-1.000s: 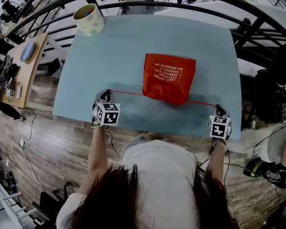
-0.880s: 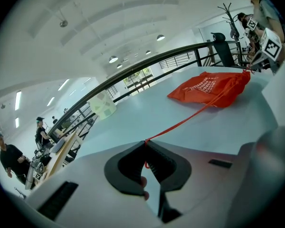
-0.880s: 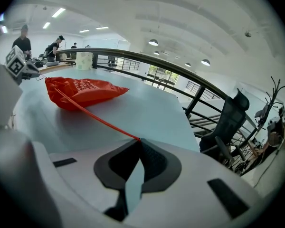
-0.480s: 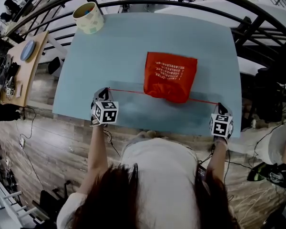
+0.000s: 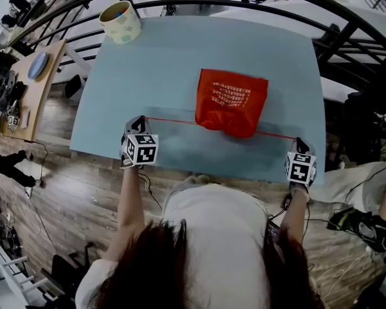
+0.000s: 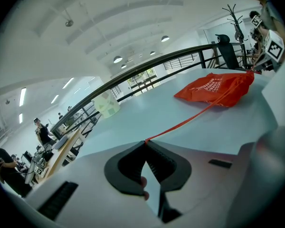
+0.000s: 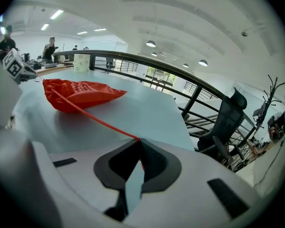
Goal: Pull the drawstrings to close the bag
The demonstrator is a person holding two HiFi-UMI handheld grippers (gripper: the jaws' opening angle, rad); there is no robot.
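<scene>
Pulling stage: left gripper is pinched fully closed on the left drawstring, and right gripper is clamped on the right drawstring. Both cords are taut, running left-right. Bag sits on the table, centre-right, mouth facing the near edge, partly gathered. Next, probably: spread the grippers wider to finish cinching.

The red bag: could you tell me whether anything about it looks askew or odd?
Nothing stands out. The red bag lies on the table, with a taut drawstring running to the left tongs and the right tongs, each shut on it.
</scene>
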